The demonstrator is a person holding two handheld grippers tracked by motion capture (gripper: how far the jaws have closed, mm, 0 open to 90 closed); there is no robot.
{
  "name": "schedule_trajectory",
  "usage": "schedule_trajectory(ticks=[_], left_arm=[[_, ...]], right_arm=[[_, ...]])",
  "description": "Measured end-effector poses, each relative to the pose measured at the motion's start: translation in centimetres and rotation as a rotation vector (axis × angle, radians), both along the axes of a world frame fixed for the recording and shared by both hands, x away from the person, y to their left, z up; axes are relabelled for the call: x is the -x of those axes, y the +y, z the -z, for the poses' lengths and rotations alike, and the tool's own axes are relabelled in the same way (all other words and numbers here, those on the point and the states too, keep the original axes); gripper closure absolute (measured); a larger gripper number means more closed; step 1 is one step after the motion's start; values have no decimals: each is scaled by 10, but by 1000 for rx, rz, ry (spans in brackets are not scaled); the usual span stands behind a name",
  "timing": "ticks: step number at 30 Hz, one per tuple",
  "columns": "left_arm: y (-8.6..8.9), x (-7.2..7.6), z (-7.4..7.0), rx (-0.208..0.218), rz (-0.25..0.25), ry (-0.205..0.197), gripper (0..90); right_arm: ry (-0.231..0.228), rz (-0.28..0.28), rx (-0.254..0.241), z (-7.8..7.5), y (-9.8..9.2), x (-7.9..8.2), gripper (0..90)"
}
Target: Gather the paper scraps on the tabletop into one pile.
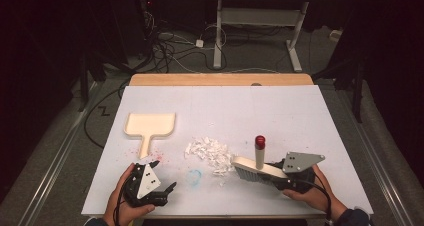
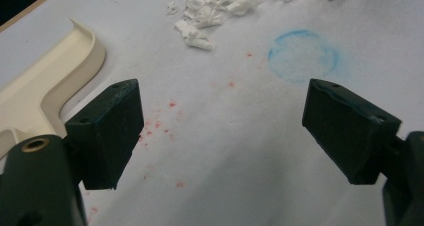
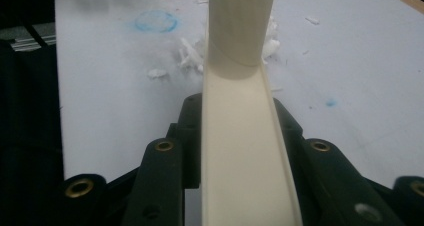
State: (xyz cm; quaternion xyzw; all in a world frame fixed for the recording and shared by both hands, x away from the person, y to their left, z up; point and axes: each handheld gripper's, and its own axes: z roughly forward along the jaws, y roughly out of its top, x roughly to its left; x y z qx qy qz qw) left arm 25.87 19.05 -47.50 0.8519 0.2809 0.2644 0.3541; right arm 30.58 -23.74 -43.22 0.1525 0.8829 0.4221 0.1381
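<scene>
A small cream brush [image 1: 256,168] was held by the right gripper [image 1: 295,173] near the front right part of the white table cover [image 1: 280,111]. In the right gripper view, the two black jaws were seen closed on the flat back of the brush, one on each side of it, and the round handle of the brush [image 3: 240,23] was seen rising beyond them. In the high view, this handle stood almost upright and was ended by a red cap [image 1: 260,141], while the bristles were turned down to the cover. The brush head was placed just beside the right edge of a pile of white paper scraps [image 1: 207,151], and some scraps were touched by it or lay very close; which of the two could not be told. The left gripper [image 1: 162,178] was held near the front left edge of the cover, with its jaws wide open and nothing between them. A cream dustpan [image 1: 149,126] lay flat on the cover to the left of the scraps, with its handle pointed toward the left gripper, near to it but apart. A faint blue ring [image 1: 194,176] was drawn on the cover between the two grippers, and small red specks [image 2: 170,121] were scattered near the dustpan handle.
</scene>
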Motion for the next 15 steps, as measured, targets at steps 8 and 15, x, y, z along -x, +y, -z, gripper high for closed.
schedule_trajectory(ticks=[8, 15], left_arm=[[-1, -1, 0, 4, 2, 2, 161], [-1, -1, 1, 3, 7, 4, 161]], right_arm=[[-61, -22, 17, 1, 37, -25, 683], [-62, -43, -40, -4, 60, -38, 682]])
